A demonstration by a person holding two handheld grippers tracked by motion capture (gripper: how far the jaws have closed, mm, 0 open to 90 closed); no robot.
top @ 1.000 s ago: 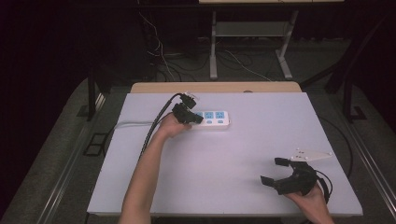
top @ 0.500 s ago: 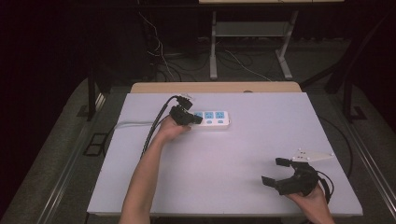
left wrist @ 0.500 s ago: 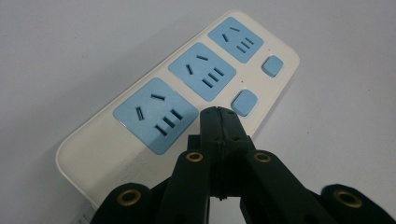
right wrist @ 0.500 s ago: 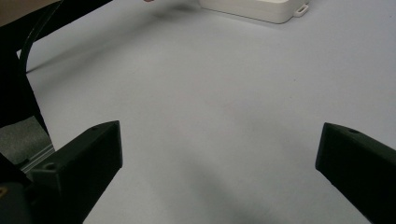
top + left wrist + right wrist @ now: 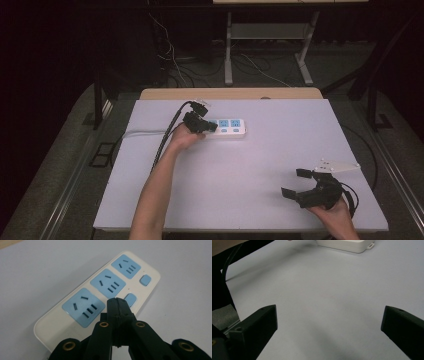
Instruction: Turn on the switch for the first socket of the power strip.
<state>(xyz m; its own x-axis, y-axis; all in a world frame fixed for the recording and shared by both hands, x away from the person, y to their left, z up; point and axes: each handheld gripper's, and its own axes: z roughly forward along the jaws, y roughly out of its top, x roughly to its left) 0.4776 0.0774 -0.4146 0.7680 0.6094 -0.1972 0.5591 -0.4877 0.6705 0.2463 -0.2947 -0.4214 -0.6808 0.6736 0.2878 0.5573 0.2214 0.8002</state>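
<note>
Nothing has shifted since the earlier frame. I hold the left tongs (image 5: 117, 303) closed, empty, tips over a switch on the white plastic power strip (image 5: 227, 127) at 12 o'clock on the tabletop (image 5: 240, 165), apparently to press it. Right tongs (image 5: 306, 183) wait wide open, empty, at 4 o'clock.

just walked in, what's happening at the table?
A person works two handheld grippers over a white table. The left gripper, jaws shut on nothing, points its tip down at the power strip, right by the nearest blue switch; whether it touches is unclear. The right gripper sits open near the table's front right corner, well away from the strip.
</note>
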